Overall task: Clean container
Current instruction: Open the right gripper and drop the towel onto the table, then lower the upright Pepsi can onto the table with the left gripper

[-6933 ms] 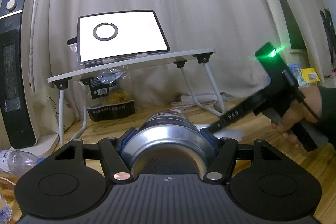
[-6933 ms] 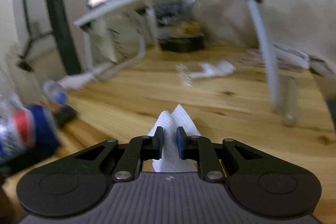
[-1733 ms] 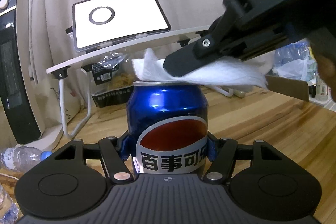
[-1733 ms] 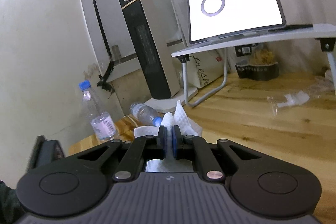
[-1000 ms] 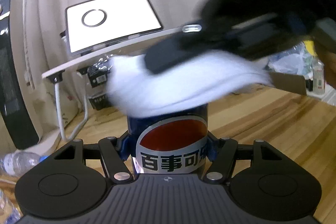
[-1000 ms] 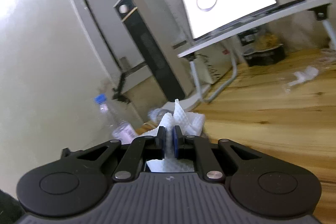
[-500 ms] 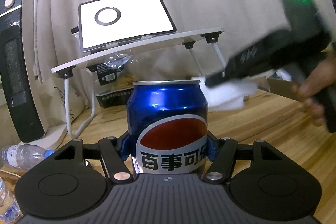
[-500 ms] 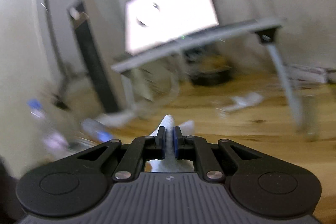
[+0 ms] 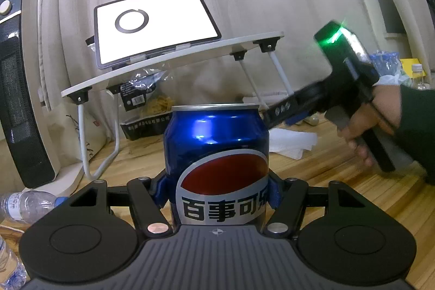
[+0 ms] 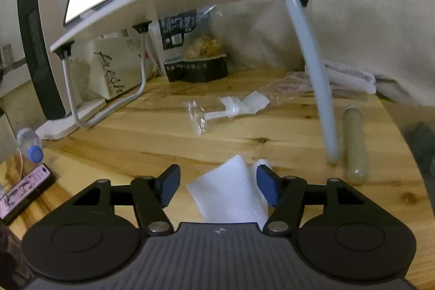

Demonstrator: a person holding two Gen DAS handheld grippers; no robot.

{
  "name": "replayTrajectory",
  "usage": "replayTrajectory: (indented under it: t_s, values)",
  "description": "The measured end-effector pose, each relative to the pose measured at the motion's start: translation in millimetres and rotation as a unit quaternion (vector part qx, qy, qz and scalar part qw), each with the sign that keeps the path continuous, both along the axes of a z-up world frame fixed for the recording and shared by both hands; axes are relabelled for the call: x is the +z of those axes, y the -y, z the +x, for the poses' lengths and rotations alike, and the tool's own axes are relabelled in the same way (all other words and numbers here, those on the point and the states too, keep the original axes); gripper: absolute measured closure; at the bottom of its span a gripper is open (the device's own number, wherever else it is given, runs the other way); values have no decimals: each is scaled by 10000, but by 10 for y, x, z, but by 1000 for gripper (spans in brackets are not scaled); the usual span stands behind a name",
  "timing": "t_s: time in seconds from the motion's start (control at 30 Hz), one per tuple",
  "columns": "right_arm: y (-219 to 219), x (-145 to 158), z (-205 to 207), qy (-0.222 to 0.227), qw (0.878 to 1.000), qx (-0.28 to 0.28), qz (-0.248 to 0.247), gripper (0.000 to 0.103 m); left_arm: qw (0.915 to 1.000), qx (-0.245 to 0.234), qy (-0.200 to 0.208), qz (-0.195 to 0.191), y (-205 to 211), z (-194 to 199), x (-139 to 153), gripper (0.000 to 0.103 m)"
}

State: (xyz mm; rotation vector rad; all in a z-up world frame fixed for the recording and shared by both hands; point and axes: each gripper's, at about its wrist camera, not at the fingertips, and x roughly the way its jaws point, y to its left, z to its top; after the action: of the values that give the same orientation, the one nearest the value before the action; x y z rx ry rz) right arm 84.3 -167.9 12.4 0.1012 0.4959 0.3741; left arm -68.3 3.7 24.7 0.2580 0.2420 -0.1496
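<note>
My left gripper (image 9: 217, 192) is shut on a blue Pepsi can (image 9: 216, 148), held upright above the wooden floor. The right gripper (image 10: 217, 188) is open, its blue pads wide apart, and a folded white paper towel (image 10: 229, 195) lies on the floor between the jaws. In the left wrist view the right gripper's body (image 9: 326, 97) is low at the right behind the can, with the paper towel (image 9: 292, 142) on the floor beneath it.
A white folding lap table (image 9: 174, 67) carries a lit tablet (image 9: 155, 23). A snack bag (image 10: 195, 64), plastic scraps (image 10: 198, 113), a pale tube (image 10: 354, 143) and a table leg (image 10: 318, 89) are ahead. A black heater (image 9: 19, 89) and water bottle (image 9: 27, 204) sit left.
The right gripper left the can top, dropped to the floor at the right, opened and let go of the paper towel. The left gripper still holds the can.
</note>
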Motion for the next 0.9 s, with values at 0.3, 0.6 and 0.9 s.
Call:
replayTrajectory:
  t_s: [0.3, 0.6, 0.9]
  values:
    - [72, 159, -599, -233, 9995, 204, 12, 0, 10000, 41, -8, 54, 15, 6, 0, 36]
    - [9, -72, -1102, -710, 9955, -181, -597, 0, 9996, -25, -105, 271, 86, 34, -14, 36]
    - [-150, -203, -1138, -704, 9910, -357, -1085, 0, 9992, 280, -286, 19, 11, 210, 60, 36]
